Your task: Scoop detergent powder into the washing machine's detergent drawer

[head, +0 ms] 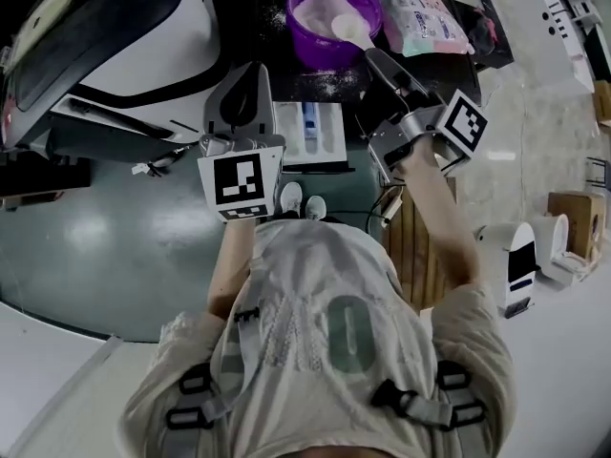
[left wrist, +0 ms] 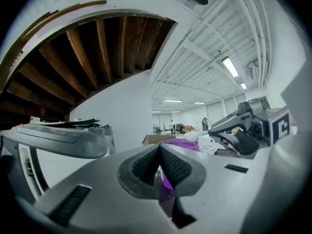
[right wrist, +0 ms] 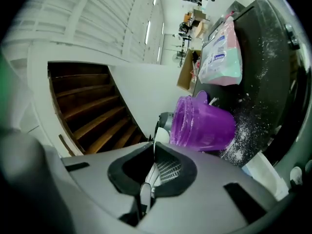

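Note:
A purple bowl [head: 329,17] of white detergent powder stands on the dark machine top; it also shows in the right gripper view [right wrist: 204,123]. My right gripper [head: 374,57] is shut on the handle of a white scoop [head: 351,31], whose head lies over the powder in the bowl. The white handle [right wrist: 155,172] runs between the shut jaws [right wrist: 153,147]. Below the bowl the white detergent drawer [head: 310,136] stands pulled out. My left gripper [head: 254,71] hangs just left of the drawer, shut with nothing in it [left wrist: 159,147].
A pink and teal detergent bag [head: 425,22] lies right of the bowl. Spilled powder [head: 329,82] dusts the dark top. The white and black washing machine [head: 115,36] fills the upper left. A wooden crate [head: 410,237] and a white device [head: 520,265] stand at my right.

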Demonstrator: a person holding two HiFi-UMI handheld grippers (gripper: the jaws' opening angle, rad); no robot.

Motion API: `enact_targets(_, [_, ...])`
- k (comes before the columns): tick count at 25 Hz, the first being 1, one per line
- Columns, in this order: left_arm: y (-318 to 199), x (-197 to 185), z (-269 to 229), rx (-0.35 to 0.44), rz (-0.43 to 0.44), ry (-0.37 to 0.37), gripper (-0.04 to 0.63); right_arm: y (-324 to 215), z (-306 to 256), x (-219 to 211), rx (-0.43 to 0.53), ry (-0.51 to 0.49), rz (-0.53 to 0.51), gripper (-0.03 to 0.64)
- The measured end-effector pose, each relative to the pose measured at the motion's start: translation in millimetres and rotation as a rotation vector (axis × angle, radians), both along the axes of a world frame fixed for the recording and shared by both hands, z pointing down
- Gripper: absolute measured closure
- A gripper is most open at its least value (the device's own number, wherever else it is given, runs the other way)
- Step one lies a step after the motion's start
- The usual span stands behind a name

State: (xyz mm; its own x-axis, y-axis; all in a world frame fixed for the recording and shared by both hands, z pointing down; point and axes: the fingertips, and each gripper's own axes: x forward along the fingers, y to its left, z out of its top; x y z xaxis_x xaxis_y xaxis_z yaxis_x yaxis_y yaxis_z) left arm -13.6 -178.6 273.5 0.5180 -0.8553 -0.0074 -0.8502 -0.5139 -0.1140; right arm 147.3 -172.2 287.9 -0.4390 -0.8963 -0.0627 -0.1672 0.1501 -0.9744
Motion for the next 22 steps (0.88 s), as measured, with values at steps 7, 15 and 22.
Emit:
enact_targets(7, [21.0, 6.4, 3.5, -0.025, 0.019, 0.042, 0.575, 36.6, 17.7, -10.8, 0.074, -0.106, 0.145, 0.606])
enact_targets(15, [27.8, 16.6, 7.5, -0.035, 0.040, 0.049, 0.575, 57.1, 27.0, -17.9, 0.097, -0.128, 0.200, 0.606])
enact_targets(22, [20.1, 13.3, 7.4, -0.040, 0.025, 0.046, 0.575, 59.5, 31.4, -17.2, 0.083, -0.100, 0.199, 0.606])
